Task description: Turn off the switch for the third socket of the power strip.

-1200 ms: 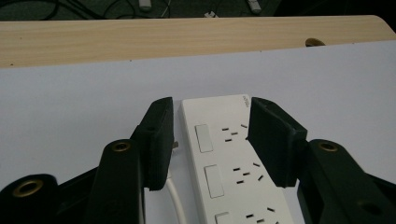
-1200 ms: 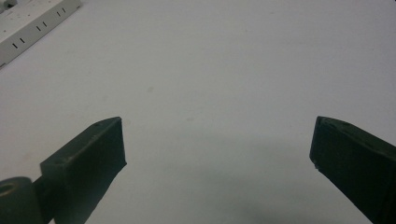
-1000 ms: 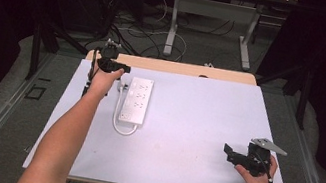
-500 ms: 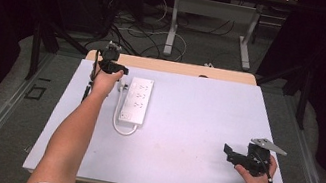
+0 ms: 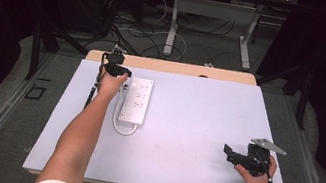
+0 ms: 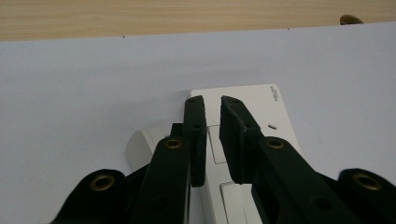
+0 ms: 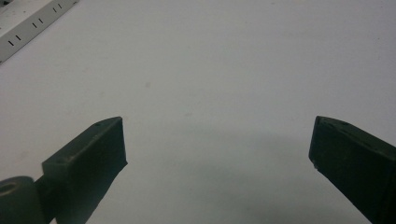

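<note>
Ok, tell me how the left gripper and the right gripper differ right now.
The left gripper has its jaws nearly closed with a thin gap between them, while the right gripper has its jaws spread wide. The left gripper sits over the white power strip at the far left of the table; the right gripper is near the table's right edge, over bare surface. Both have black jaws, are hand-held, and grip nothing.

The left gripper (image 6: 212, 105) covers the near end of the power strip (image 6: 261, 116) (its lower sockets run off the bottom edge). Beyond the right gripper (image 7: 217, 149), a corner of the strip is cut off at top-left.
</note>
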